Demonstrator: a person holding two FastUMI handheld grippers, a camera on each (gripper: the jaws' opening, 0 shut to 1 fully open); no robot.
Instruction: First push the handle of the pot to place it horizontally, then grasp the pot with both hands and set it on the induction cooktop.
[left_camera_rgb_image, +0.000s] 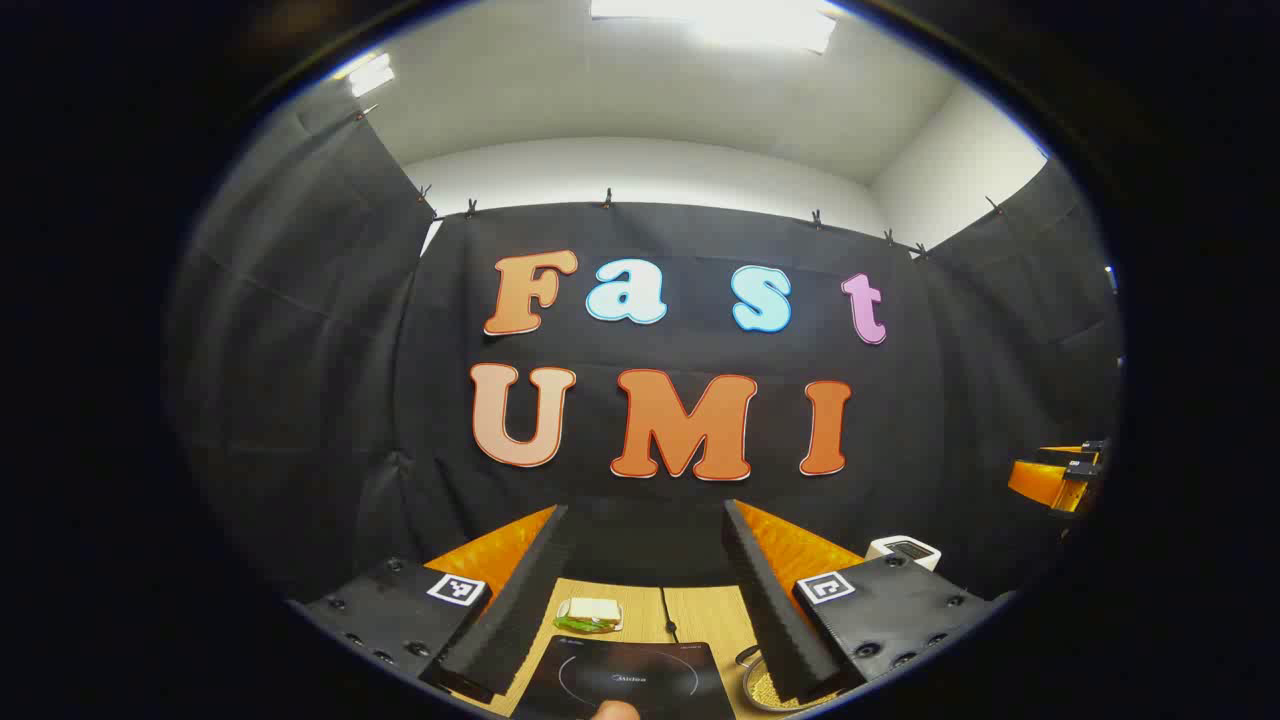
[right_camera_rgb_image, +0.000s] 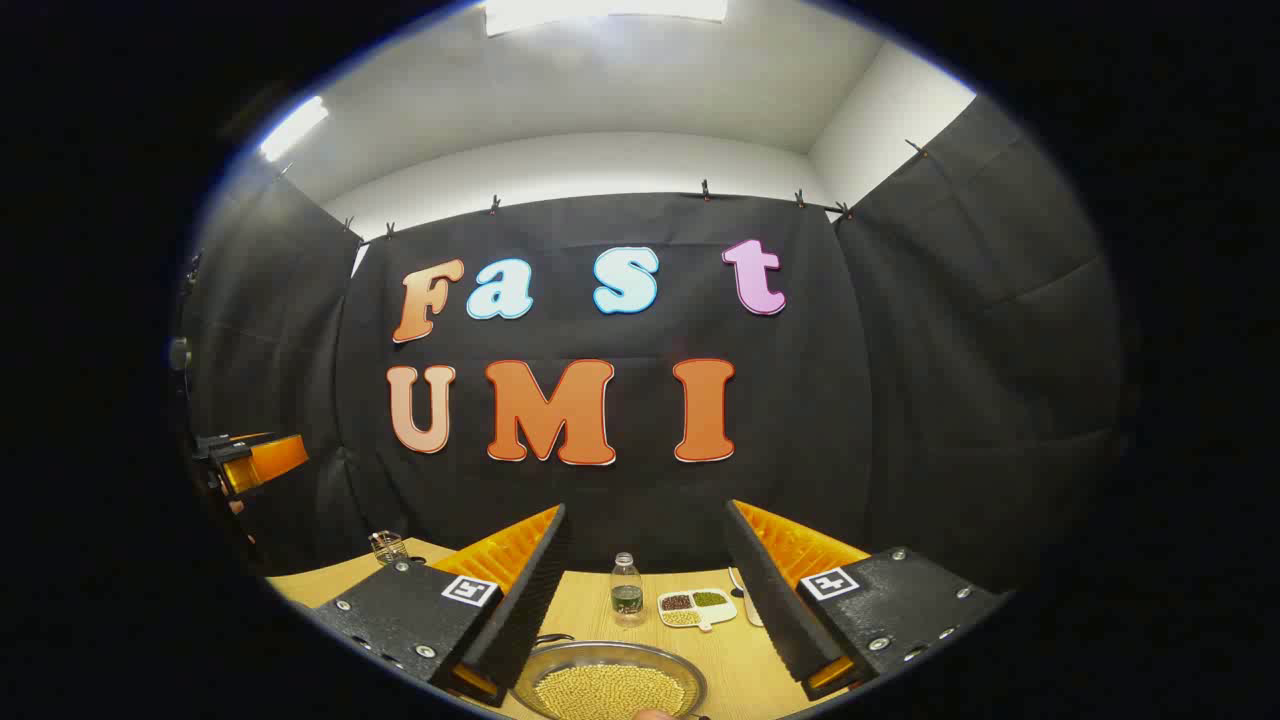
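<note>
Pot (right_camera_rgb_image: 608, 685), a shallow metal pan filled with pale beans, sits on the tabletop (right_camera_rgb_image: 720, 660) low between the spread fingers of the right gripper (right_camera_rgb_image: 648, 600), and nothing lies between them. Behind it stand one small bottle (right_camera_rgb_image: 626, 590) and one divided dish (right_camera_rgb_image: 697, 606) with three kinds of beans. The left gripper (left_camera_rgb_image: 645, 600), fingers likewise apart and empty, faces one black induction cooktop (left_camera_rgb_image: 628, 680), with one small plate of food (left_camera_rgb_image: 590, 614) beyond and the pot's rim at its right.

A bottle (right_camera_rgb_image: 626, 590) and sectioned dish (right_camera_rgb_image: 697, 606) stand on the table (right_camera_rgb_image: 740, 660) behind the pot (right_camera_rgb_image: 608, 684).
</note>
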